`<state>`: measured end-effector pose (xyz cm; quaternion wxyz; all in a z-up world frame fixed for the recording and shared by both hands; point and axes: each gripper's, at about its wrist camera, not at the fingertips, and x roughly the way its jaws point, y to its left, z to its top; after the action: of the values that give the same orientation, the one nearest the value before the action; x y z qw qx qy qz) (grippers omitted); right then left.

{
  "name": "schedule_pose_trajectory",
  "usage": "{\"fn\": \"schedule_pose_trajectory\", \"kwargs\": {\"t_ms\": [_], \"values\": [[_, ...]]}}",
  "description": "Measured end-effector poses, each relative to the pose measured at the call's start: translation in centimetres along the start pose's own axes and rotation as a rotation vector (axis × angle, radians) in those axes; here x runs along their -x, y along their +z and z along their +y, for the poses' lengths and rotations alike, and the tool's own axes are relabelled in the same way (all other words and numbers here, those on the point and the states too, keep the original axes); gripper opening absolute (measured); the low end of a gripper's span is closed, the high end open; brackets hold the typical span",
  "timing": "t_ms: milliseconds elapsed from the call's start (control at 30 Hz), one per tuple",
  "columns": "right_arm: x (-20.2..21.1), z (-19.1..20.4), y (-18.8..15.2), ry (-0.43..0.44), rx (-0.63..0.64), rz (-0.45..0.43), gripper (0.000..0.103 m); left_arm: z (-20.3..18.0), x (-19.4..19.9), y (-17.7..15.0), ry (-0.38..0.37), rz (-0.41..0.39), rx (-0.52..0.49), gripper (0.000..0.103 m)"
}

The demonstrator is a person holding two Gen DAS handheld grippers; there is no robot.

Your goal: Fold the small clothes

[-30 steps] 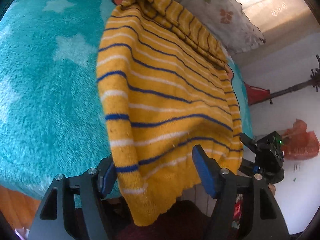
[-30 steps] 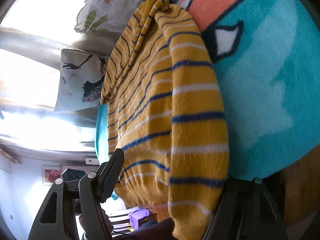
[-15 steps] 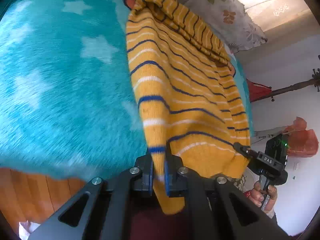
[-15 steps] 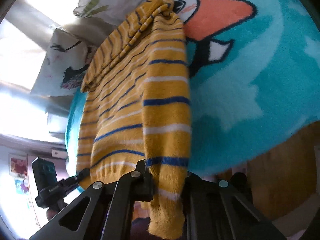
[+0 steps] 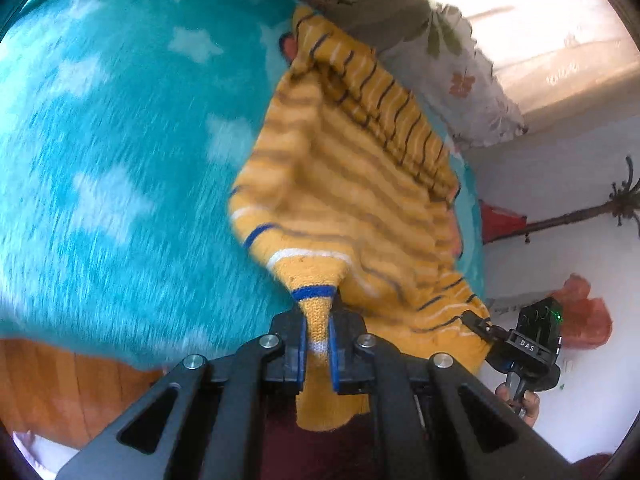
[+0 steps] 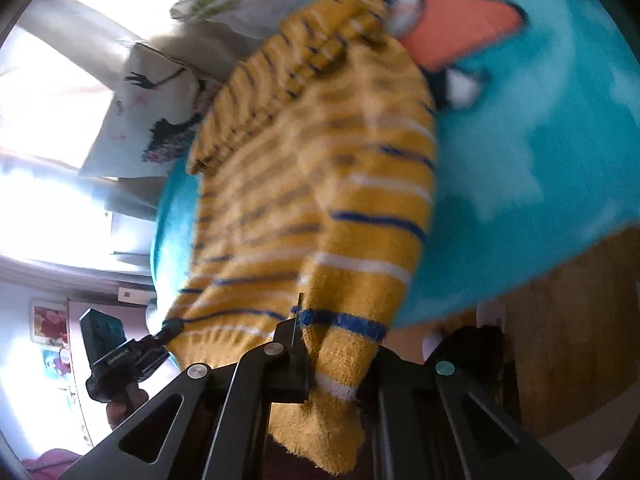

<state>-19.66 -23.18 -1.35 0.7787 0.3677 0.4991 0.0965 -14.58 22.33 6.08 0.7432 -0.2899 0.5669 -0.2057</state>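
**A:** Left view: left gripper [image 5: 317,350] is clamping tight on the yellow sweater [image 5: 348,204] hem, peeling it off the teal blanket [image 5: 100,160].

**B:** Right view: right gripper [image 6: 332,364] is pinching the other corner [image 6: 340,360] closed too. I'd be keeping both level and taut.

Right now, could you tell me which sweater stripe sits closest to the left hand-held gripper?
The white stripe pinched in the left hand-held gripper; the blue one lies just beyond.

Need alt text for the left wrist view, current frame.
The left gripper is shut on the hem corner of a yellow striped sweater, which stretches away over a teal star-patterned blanket. At right, the right gripper pinches the sweater's other corner; floral pillows lie beyond.
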Motion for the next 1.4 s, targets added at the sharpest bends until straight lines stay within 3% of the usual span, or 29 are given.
{"fn": "schedule_pose_trajectory", "kwargs": {"t_ms": [200, 367, 467, 600, 667, 733, 800, 933, 1067, 1133, 1267, 1400], "values": [[-0.2, 4.6, 8.9, 0.078, 0.089, -0.055, 0.008, -4.3, -1.9, 9.4, -0.009, -0.098, -0.024, 0.008], [-2.6, 7.1, 19.5, 0.121, 0.125, -0.104, 0.009, -8.3, -7.2, 18.7, 0.094, -0.159, -0.077, 0.008], [-5.5, 6.4, 25.6, 0.135, 0.075, -0.093, 0.011, -8.3, -11.4, 23.3, 0.179, -0.154, -0.044, 0.008], [-9.9, 4.3, 31.6, 0.109, 0.012, -0.064, 0.017, -6.4, -14.7, 27.1, 0.163, -0.134, 0.060, 0.009], [-11.5, 3.4, 33.6, 0.110, -0.013, -0.055, 0.022, -5.9, -15.5, 28.1, 0.147, -0.130, 0.092, 0.012], [-12.4, 2.7, 34.8, 0.116, -0.034, -0.059, 0.039, -5.3, -15.7, 28.4, 0.121, -0.131, 0.114, 0.015], [-12.9, 2.2, 35.8, 0.112, -0.061, -0.076, 0.050, -4.7, -15.9, 28.6, 0.089, -0.133, 0.139, 0.019], [-13.7, 1.0, 37.7, 0.120, -0.130, -0.102, 0.052, -3.8, -16.2, 29.3, 0.002, -0.158, 0.200, 0.030], [-14.3, 1.3, 38.3, 0.104, -0.132, -0.108, 0.053, -3.6, -14.9, 29.6, -0.050, -0.267, 0.239, 0.061], [-14.4, 1.4, 38.3, 0.091, -0.124, -0.114, 0.054, -3.0, -13.8, 29.7, -0.071, -0.323, 0.264, 0.067], [-13.3, 1.9, 38.2, 0.062, -0.111, -0.156, 0.060, -2.9, -12.8, 29.2, -0.020, -0.331, 0.234, 0.067], [-9.8, 2.7, 38.0, 0.016, -0.071, -0.257, 0.071, -3.4, -12.3, 27.8, 0.128, -0.303, 0.100, 0.070]]}}
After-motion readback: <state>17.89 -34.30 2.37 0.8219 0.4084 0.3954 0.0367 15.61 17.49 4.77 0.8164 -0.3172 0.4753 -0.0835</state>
